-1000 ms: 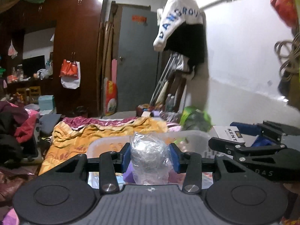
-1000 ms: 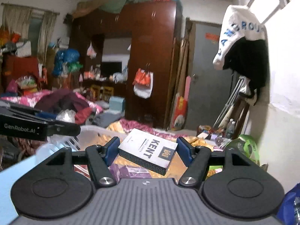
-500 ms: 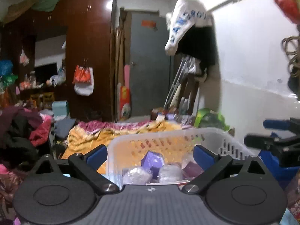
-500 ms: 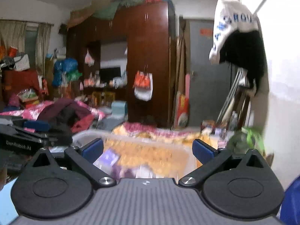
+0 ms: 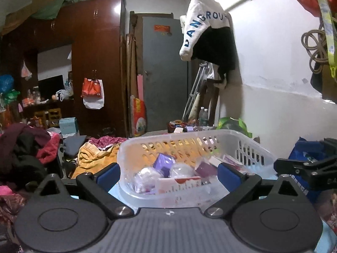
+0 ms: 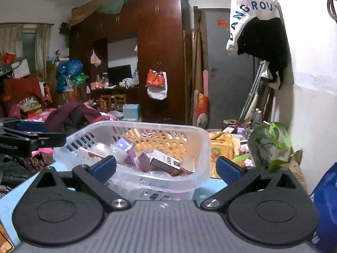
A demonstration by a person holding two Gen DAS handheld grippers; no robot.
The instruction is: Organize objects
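Both drops done: your left gripper [image 5: 166,174] & right gripper [image 6: 166,166] now gape wide, fingers empty; bag, Kent box [image 6: 165,162] in basket [image 6: 198,131] – grab next

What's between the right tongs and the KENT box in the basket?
Only the basket's near wall. The right tongs are open and empty, low in front of it; the KENT box lies inside, behind that wall. From above, nothing visible covers the box. The left tongs are also open.
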